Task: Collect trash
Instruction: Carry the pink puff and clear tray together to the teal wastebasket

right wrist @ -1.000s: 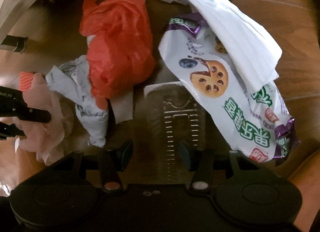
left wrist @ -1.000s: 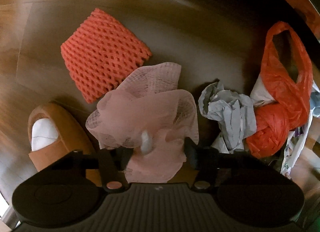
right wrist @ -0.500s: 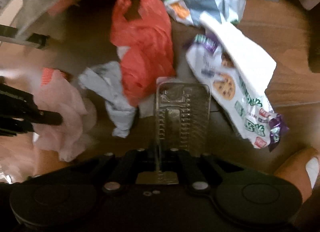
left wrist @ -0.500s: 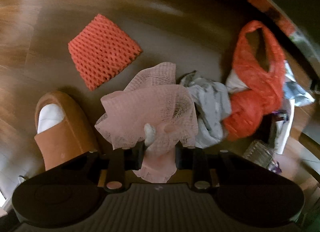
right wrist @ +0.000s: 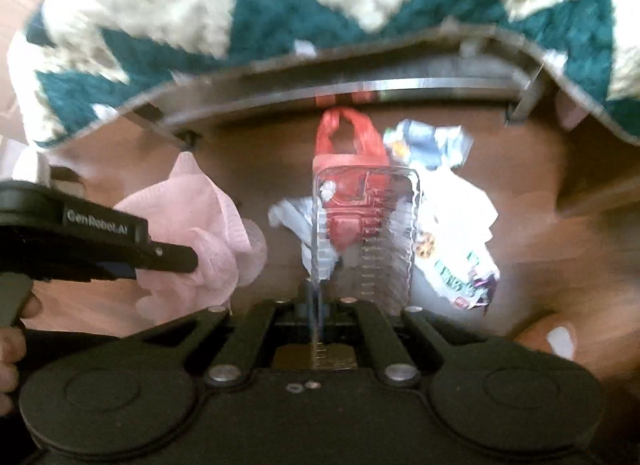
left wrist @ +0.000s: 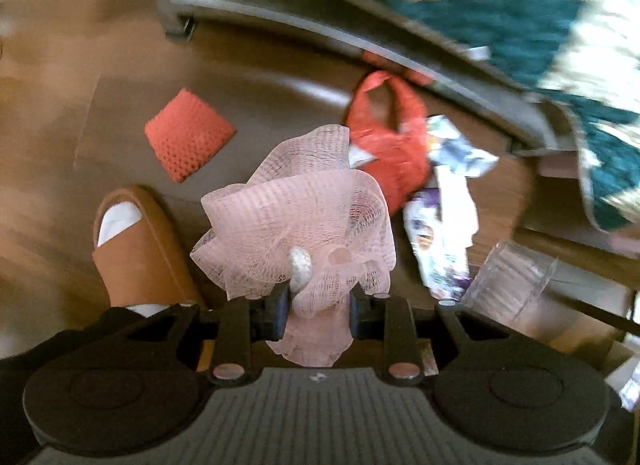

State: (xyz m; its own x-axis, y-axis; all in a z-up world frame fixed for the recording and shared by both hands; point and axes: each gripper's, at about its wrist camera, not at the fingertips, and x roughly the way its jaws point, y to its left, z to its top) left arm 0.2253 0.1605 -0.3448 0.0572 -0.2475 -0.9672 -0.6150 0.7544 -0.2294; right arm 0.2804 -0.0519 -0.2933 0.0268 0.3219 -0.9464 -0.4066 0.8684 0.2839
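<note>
The left hand-held gripper point(left wrist: 318, 311) is clamped on a pink mesh net point(left wrist: 296, 217), held up above the wooden floor point(left wrist: 280, 77). The right hand-held gripper point(right wrist: 320, 311) pinches the edge of a clear plastic tray point(right wrist: 366, 233), upright before its camera. On the floor beyond lie a red plastic bag point(right wrist: 348, 145), a printed snack wrapper point(right wrist: 460, 249) and an orange foam net point(left wrist: 188, 135). A brown slipper point(left wrist: 136, 245) stands near the left gripper.

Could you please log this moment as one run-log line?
left gripper: shut on pink mesh | right gripper: shut on clear plastic tray | on floor: red bag, snack wrapper
</note>
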